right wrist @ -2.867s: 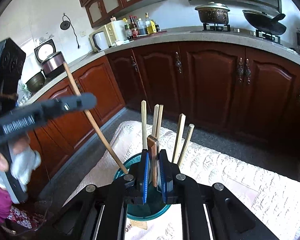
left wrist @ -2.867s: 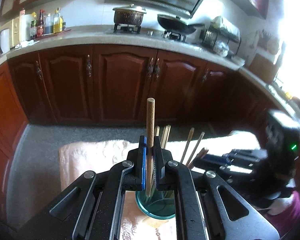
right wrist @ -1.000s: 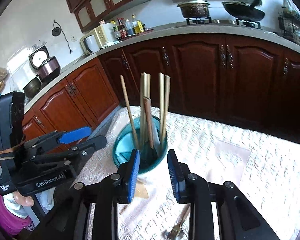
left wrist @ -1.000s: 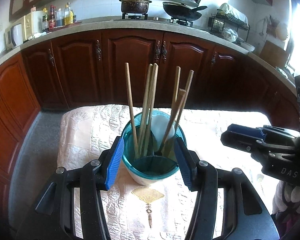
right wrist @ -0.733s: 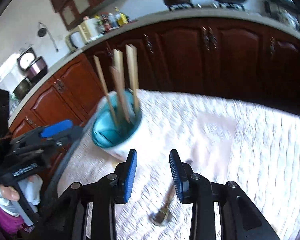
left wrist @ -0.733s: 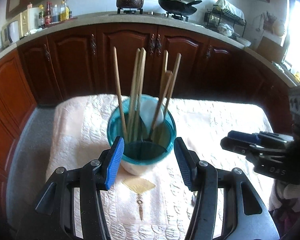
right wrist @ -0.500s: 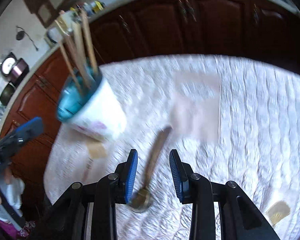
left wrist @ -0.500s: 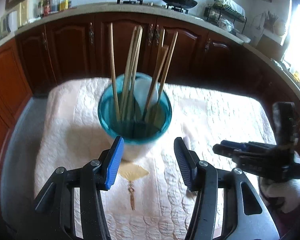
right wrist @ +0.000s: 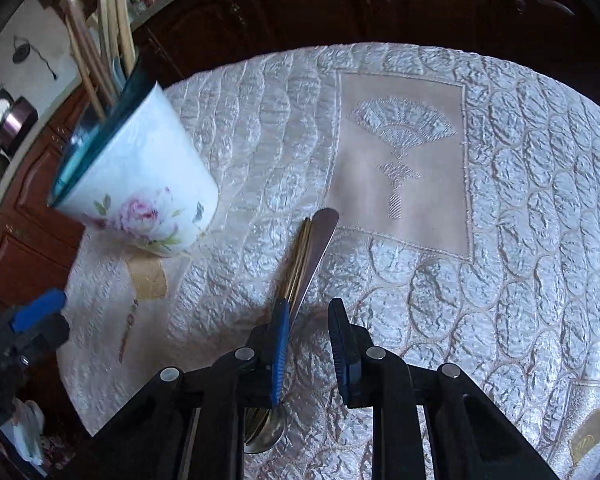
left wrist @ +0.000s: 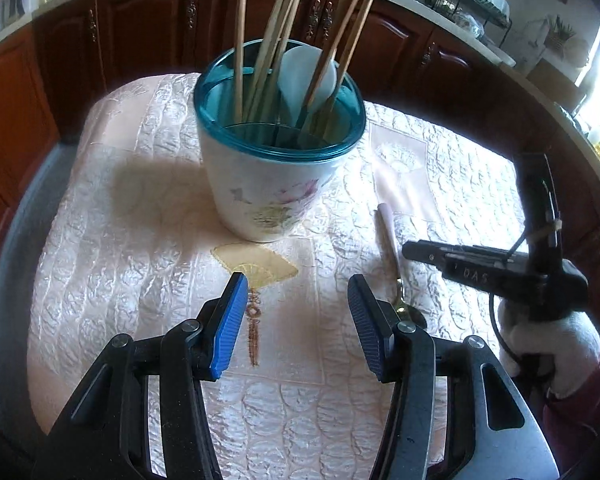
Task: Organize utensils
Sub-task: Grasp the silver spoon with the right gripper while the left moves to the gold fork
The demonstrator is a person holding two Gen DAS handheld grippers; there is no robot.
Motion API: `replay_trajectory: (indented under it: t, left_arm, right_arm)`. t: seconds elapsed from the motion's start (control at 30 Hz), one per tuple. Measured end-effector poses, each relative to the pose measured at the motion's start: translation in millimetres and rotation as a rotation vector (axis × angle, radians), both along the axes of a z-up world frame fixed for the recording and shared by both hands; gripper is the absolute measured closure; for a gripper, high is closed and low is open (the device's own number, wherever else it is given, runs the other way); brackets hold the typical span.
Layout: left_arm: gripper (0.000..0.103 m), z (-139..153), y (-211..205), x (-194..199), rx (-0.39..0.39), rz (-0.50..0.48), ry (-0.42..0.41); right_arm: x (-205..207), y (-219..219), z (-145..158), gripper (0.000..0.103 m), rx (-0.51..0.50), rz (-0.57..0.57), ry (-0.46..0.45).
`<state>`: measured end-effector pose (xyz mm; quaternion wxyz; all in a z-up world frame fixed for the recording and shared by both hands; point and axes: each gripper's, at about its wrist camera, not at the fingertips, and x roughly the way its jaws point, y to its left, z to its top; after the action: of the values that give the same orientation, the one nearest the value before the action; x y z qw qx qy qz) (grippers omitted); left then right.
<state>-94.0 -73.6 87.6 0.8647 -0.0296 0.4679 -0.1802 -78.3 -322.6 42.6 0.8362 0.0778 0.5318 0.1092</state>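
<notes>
The left gripper [left wrist: 296, 312] tilts downward over the quilted cloth [left wrist: 140, 248], jaws apart and empty, with the utensil holder [left wrist: 276, 184] just ahead. The right gripper [right wrist: 308, 344], also angled down, has just been narrowing its still-separated jaws; the spoons [right wrist: 304, 260] lie against its left pad.

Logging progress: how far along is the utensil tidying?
Done: chopsticks and a white spoon stand in the holder. In hand: nothing; the right gripper, jaws just closing, hovers over the metal spoons, not gripping. Remaining: those spoons lie on the cloth.
</notes>
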Motion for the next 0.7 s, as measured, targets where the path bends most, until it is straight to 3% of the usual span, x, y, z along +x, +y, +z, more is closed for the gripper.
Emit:
replay_trajectory:
  t: [0.1, 0.27, 0.37, 0.47, 0.7]
  left_arm:
    - [0.051, -2.6, 3.5, 1.7, -0.003, 0.009, 0.013]
    - [0.051, -7.9, 5.0, 6.0, -0.008, 0.013, 0.027]
    - [0.051, -10.8, 4.0, 6.6, -0.013, 0.013, 0.037]
    - [0.051, -13.4, 2.1, 8.2, -0.014, 0.011, 0.046]
    - [0.051, -21.3, 0.1, 14.4, -0.050, 0.030, 0.098]
  right_arm:
    - [-1.5, 10.6, -4.5, 0.084, -0.044, 0.011, -0.003]
    - [-9.1, 33.0, -2.1, 0.084, 0.032, 0.099, 0.025]
    - [-4.8, 22.1, 4.1, 0.084, 0.088, 0.055, 0.001]
    - [5.0, 6.7, 11.0, 0.084, 0.052, 0.012, -0.021]
    - [36.6, 14.4, -3.0, 0.084, 0.052, 0.057, 0.039]
